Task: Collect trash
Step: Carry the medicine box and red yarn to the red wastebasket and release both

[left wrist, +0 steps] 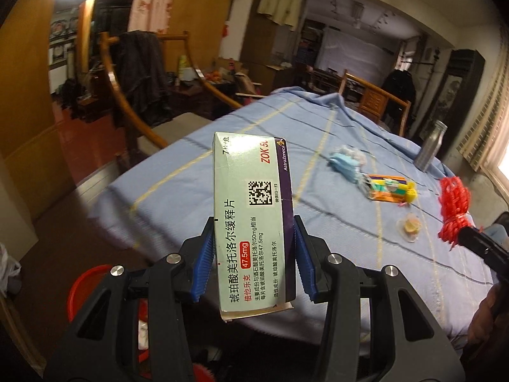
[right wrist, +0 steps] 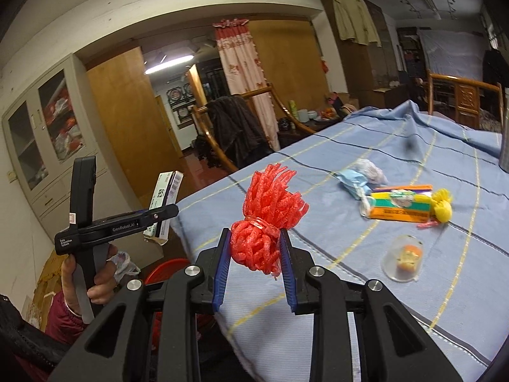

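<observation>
red bin (left wrist: pixel 86 289): low at the left, under the desk edge, mostly hidden behind the gripper bodies; rim only partly seen, so a release aimed by guess risks landing on the floor beside it.

left gripper (left wrist: pixel 253 254): clamped on the medicine box (left wrist: pixel 253 210), blue pads pressing both long sides; box upright, held off the desk, near the left edge and above the bin side.

medicine box: light cardboard, bottom flap loose and sticking out; too hard a squeeze risks crushing, too slack a hold risks sliding out downward before reaching the bin; tall part above the pads free to tip if swung fast.

right gripper (right wrist: pixel 254 254): clamped on the red mesh bundle (right wrist: pixel 270 219), raised just above the desk (right wrist: pixel 318 334) near its front edge; pads biting only the lower knot, upper frill loose.

red mesh bundle: soft and springy; risk of squirming out of the pads, or loose strands catching on a pad and clinging at release.

both loads together: risk of the two grippers bumping over one small bin mouth, knocking a piece aside.

blue mask (right wrist: pixel 353 180): lying mid-desk, untouched; straps likely to snag neighbours on pickup.

orange packet (right wrist: pixel 402 205): touching the mask's far side, yellow mesh at its end; may drag along.

clear cup (right wrist: pixel 403 258): lying alone nearer the front; round, likely to roll off if nudged.

metal bottle (left wrist: pixel 429 146): upright at the far right edge; not obviously trash, easy to topple in a careless reach.
</observation>
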